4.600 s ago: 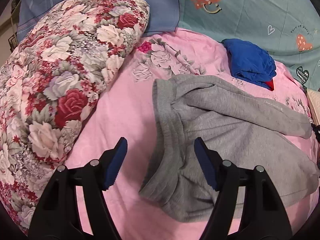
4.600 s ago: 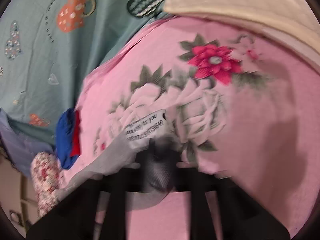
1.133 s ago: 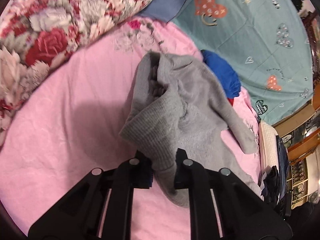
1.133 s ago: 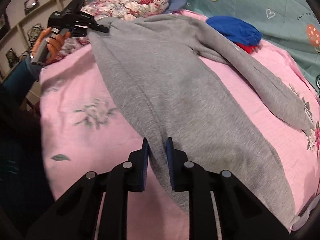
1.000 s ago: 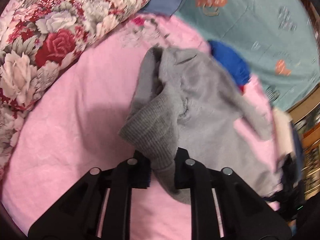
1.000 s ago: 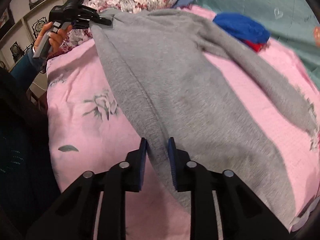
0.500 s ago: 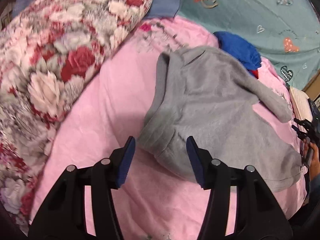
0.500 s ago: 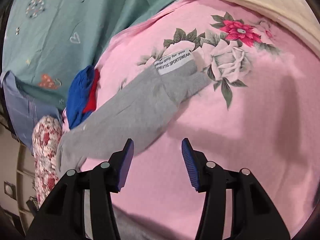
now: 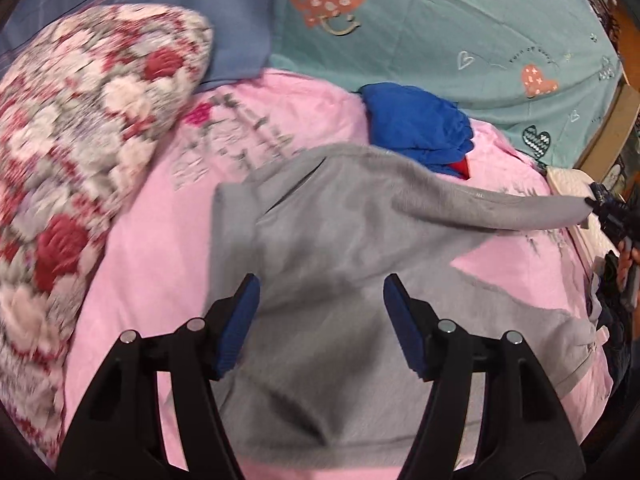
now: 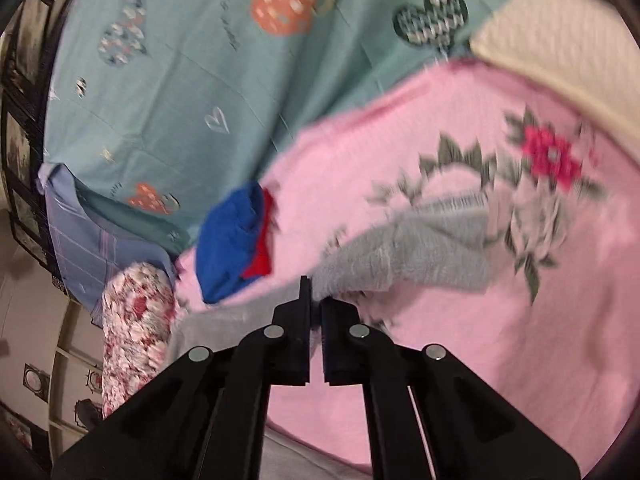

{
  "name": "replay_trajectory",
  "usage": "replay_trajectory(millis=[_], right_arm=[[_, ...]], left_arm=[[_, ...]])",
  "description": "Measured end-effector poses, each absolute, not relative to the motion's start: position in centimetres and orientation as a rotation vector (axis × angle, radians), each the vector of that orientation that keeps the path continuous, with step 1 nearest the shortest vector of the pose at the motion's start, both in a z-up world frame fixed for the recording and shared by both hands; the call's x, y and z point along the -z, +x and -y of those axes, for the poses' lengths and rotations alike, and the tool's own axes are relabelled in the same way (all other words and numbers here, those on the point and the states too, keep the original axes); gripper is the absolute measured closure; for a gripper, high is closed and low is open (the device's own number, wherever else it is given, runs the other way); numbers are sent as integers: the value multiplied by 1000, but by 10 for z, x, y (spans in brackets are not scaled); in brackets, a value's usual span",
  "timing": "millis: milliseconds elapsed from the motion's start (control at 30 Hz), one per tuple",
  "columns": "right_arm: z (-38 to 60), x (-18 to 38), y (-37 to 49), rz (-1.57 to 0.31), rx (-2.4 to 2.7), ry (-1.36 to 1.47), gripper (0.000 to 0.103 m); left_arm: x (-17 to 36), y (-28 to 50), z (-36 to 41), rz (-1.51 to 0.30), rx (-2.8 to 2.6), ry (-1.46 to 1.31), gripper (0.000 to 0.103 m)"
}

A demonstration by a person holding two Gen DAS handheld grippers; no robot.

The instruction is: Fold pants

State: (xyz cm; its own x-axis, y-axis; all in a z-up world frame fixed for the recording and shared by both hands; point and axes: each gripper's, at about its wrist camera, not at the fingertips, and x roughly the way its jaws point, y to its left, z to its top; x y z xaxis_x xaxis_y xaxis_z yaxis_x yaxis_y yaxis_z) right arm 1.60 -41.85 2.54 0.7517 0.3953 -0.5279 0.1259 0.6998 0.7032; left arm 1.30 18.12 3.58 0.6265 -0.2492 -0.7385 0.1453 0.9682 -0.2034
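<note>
Pink flowered bedding (image 9: 132, 280) covers the bed, with a rose-print pillow (image 9: 80, 140) at the left and a teal heart-print sheet (image 9: 440, 40) behind. Left to right, the grey pants (image 9: 340, 240) lie spread across the pink cover, waistband at the left, one leg running out to the right past a blue cloth bundle (image 9: 416, 128).

The left tongs (image 9: 318, 324) have let go of the waistband they pinched a second ago; their jaws have just been opening and now stand wide over the fabric, gripping nothing.

The right tongs (image 10: 316, 312) have just been closing and now pinch the far leg's cuff, though blur makes the exact hold uncertain. That suggests the leg is about to be drawn straight, ready for folding.
</note>
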Motion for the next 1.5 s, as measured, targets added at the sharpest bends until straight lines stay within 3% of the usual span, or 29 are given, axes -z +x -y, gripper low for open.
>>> replay_trajectory(millis=[100,133,167,200,233,300,433,567,700,1100,1200,1233,1267,1333,1500], right_arm=[[432,-49,21,-743,-69,798,98],[433,-43,26,-810,-30,767,85],[434,-31,30,-899,22,732,52],[435,-12,28,-1016,131,667,44],[436,2,22,-1078,206,596,43],[436,18,12,-1119,261,468,43],[415,-4,14,-976,53,454,43],[316,-32,58,-913,-211,116,43],[207,-14,109,-936,-451,-196,43],[106,47,185,-1101,-702,-339,46],[107,45,185,-1113,-702,-346,64],[108,44,185,-1114,-682,-361,81],[110,41,184,-1117,-674,-374,88],[108,35,177,-1106,-683,-398,94],[126,-1,162,-996,-685,-395,94]], left_arm=[[-38,32,-159,-862,263,-106,36],[-36,35,-154,-871,270,-101,35],[-33,38,-150,-889,280,-99,33],[-30,39,-150,-904,285,-97,32],[-28,40,-152,-913,287,-92,31],[-26,39,-162,-907,264,-73,26],[-29,50,-196,-914,178,-105,25],[-30,66,-223,-922,109,-142,24],[-22,74,-236,-949,76,-154,24],[-7,97,-250,-959,98,-141,22],[-2,108,-252,-966,114,-175,22],[0,113,-252,-972,123,-189,21],[2,118,-252,-983,133,-206,21],[6,126,-253,-996,143,-229,21],[19,146,-260,-1032,180,-330,20]])
